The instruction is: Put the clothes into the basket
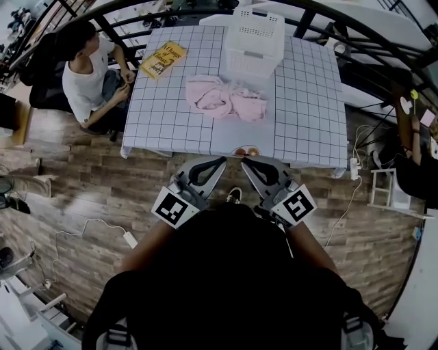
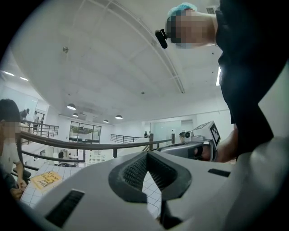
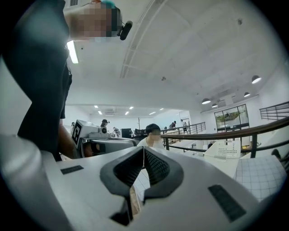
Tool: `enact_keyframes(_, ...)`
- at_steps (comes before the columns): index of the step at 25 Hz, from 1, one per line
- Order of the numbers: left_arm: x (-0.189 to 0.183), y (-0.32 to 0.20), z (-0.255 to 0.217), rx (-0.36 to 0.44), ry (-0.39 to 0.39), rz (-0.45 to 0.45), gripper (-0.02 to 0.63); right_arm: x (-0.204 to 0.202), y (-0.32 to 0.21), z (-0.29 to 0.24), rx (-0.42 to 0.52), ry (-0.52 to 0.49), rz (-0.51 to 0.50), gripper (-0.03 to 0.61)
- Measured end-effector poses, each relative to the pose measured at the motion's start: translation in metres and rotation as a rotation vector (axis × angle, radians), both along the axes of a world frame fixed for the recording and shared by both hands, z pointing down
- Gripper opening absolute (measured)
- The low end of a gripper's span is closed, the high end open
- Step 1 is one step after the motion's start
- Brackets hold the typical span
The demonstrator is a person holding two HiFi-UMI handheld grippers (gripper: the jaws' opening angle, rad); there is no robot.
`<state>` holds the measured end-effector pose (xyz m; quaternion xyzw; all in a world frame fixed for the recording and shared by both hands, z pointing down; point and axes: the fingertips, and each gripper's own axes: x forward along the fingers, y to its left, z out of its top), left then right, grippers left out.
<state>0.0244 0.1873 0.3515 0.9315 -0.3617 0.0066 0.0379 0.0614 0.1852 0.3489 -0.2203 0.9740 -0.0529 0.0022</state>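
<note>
A heap of pink clothes (image 1: 226, 98) lies on the checked tablecloth (image 1: 308, 102), just in front of the white plastic basket (image 1: 254, 37) at the table's far side. Both grippers hang close to my body, short of the table's near edge and well away from the clothes. My left gripper (image 1: 213, 164) is shut with nothing in it, its tips meeting in its own view (image 2: 147, 153). My right gripper (image 1: 250, 164) is shut and empty too (image 3: 143, 149). The basket (image 3: 226, 149) shows far off in the right gripper view.
A person (image 1: 85, 72) sits at the table's left side. A yellow book (image 1: 163, 59) lies at the far left corner. Small orange things (image 1: 246, 151) sit at the near edge. A dark railing (image 1: 328, 20) curves behind the table. Cables (image 1: 89, 229) lie on the wood floor.
</note>
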Motion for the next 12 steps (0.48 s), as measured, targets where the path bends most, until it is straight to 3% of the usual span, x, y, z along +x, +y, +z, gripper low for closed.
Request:
enact_keyframes(4, 0.01, -0.008, 0.001, -0.003, -0.006, -0.019, 0.0, 0.01, -0.012, -0.002, 0.042, -0.001, -0.023, 0.017)
enact_keyframes(12, 0.022, -0.023, -0.004, -0.002, -0.027, -0.037, 0.0, 0.028, -0.032, 0.001, 0.04, -0.023, -0.024, 0.017)
